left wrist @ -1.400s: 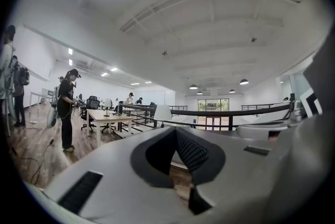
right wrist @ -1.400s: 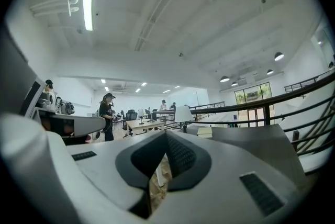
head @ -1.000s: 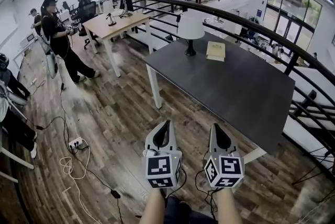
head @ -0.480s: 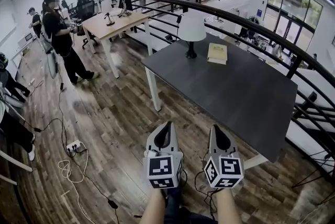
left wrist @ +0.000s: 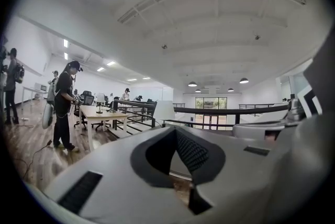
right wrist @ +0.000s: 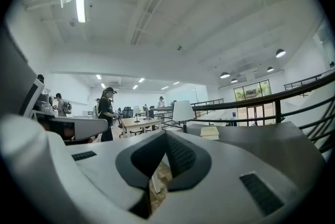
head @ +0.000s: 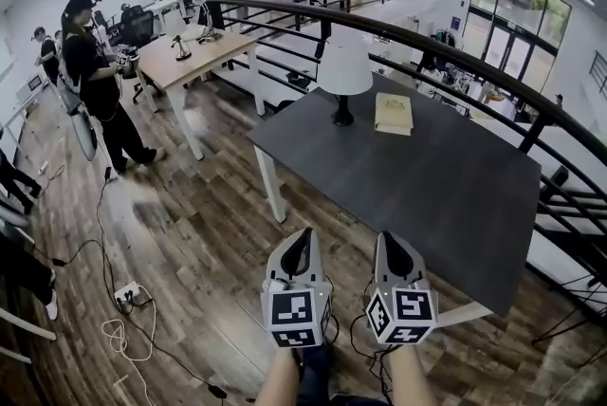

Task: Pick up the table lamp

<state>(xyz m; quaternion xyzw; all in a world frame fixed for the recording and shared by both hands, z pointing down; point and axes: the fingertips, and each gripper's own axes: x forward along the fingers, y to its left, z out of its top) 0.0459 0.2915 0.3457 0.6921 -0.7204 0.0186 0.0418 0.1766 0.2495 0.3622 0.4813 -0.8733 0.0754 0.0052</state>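
The table lamp (head: 343, 72), white shade on a thin black stem and base, stands at the far left corner of the dark grey table (head: 446, 195). It also shows small in the right gripper view as the lamp (right wrist: 182, 112) and in the left gripper view as a white shade (left wrist: 163, 112). My left gripper (head: 302, 248) and right gripper (head: 387, 248) are held side by side over the wooden floor, short of the table's near edge. Both point level toward the table, are shut and hold nothing.
A tan book (head: 393, 113) lies right of the lamp. A curved black railing (head: 474, 63) runs behind the table. A wooden desk (head: 199, 63) stands at the far left with a person in black (head: 95, 82) beside it. Cables and a power strip (head: 128, 298) lie on the floor.
Both grippers and the head have moved forward toward the dark table; the table and lamp sit nearer and slightly more to the left in view. Both grippers stay shut.
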